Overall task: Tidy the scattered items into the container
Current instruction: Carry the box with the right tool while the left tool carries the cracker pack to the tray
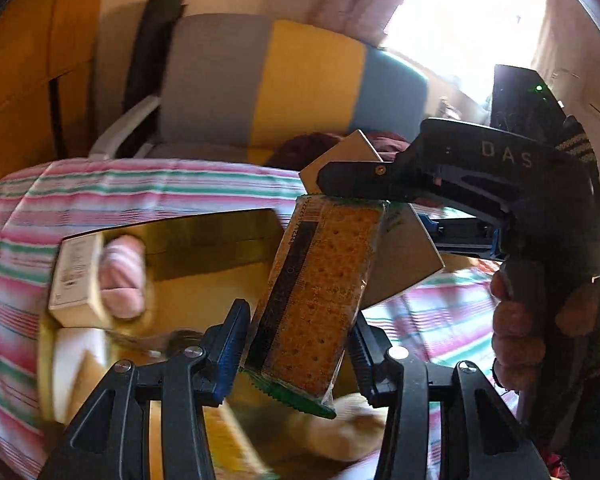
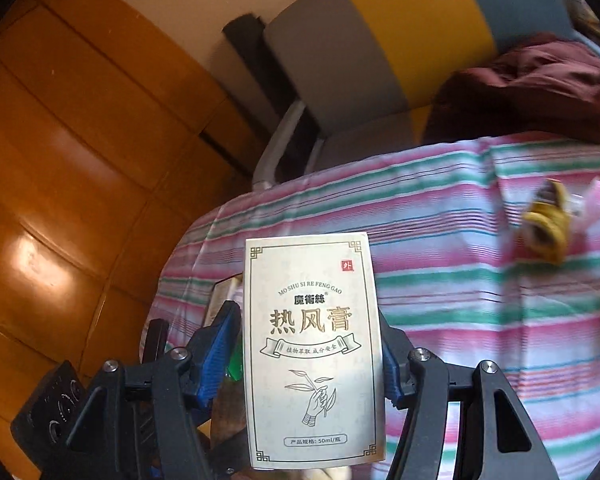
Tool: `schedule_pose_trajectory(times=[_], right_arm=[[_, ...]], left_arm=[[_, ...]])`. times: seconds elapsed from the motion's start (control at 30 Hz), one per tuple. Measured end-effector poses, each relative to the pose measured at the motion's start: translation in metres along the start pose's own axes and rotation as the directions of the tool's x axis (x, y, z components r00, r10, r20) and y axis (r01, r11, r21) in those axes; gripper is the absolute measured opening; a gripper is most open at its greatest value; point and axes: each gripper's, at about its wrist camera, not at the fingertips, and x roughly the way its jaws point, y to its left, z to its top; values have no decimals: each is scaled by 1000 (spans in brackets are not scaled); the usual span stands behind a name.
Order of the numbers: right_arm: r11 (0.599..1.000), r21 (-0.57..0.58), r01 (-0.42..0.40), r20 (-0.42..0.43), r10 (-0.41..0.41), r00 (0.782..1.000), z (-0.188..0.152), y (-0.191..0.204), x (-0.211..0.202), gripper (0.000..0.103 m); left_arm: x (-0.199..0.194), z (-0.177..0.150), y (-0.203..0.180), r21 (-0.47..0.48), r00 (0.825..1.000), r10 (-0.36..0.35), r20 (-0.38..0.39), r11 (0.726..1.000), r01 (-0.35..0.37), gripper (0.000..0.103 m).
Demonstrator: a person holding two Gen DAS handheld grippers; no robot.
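Over the cardboard box (image 1: 204, 248) on the striped cloth (image 1: 148, 184), the left tool (image 1: 296, 344) pinches a cracker pack (image 1: 316, 292) between its blue pads, pack upright w/ a slight tilt, green sealed end at the bottom. Box is open; inside near its left wall sit a small white carton (image 1: 74, 280) and a pink-striped soft item (image 1: 122, 276), touching each other. More stuff lower in the box is too blurred to name. Right tool (image 2: 310, 354) is pressed onto a white ointment box (image 2: 314, 350), held upright, printed front facing the cam. In the left cam that tool's body comes in from the right, gripped by the person's hand (image 1: 518, 332), and its carton hangs just behind the cracker pack's top. Toward the cloth's far right edge lie a yellow-brown scrap (image 2: 548, 228) and sth pink (image 2: 598, 200), close together, blurred. Behind the cloth: a chair w/ grey, yellow and blue cushion (image 2: 384, 44) and a maroon garment (image 2: 532, 84).
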Motion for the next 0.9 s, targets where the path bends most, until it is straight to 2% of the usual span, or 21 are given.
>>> schedule_pose_trajectory(times=[0.1, 0.13, 0.23, 0.37, 0.6, 0.73, 0.9], right_arm=[[1000, -1, 3, -36, -3, 999, 9, 13, 33, 60], [1000, 2, 7, -41, -7, 999, 12, 14, 41, 54], [1000, 16, 22, -66, -21, 998, 23, 13, 66, 54], [997, -8, 80, -109, -80, 991, 28, 12, 101, 54], [985, -48, 164, -142, -169, 975, 33, 1, 134, 54], [979, -54, 198, -163, -204, 965, 33, -4, 149, 54], [979, -55, 198, -162, -204, 965, 35, -6, 154, 55]], left_arm=[[7, 5, 30, -77, 999, 34, -28, 996, -36, 46], [8, 7, 39, -104, 999, 24, -38, 994, -28, 46], [16, 12, 55, -137, 997, 55, -60, 989, -63, 46], [35, 16, 75, -201, 991, 66, -114, 976, -88, 46], [67, 19, 103, -352, 985, 8, -174, 933, -70, 46], [77, 18, 110, -402, 981, 17, -195, 911, -95, 46], [85, 17, 122, -459, 979, 5, -206, 883, -101, 48]])
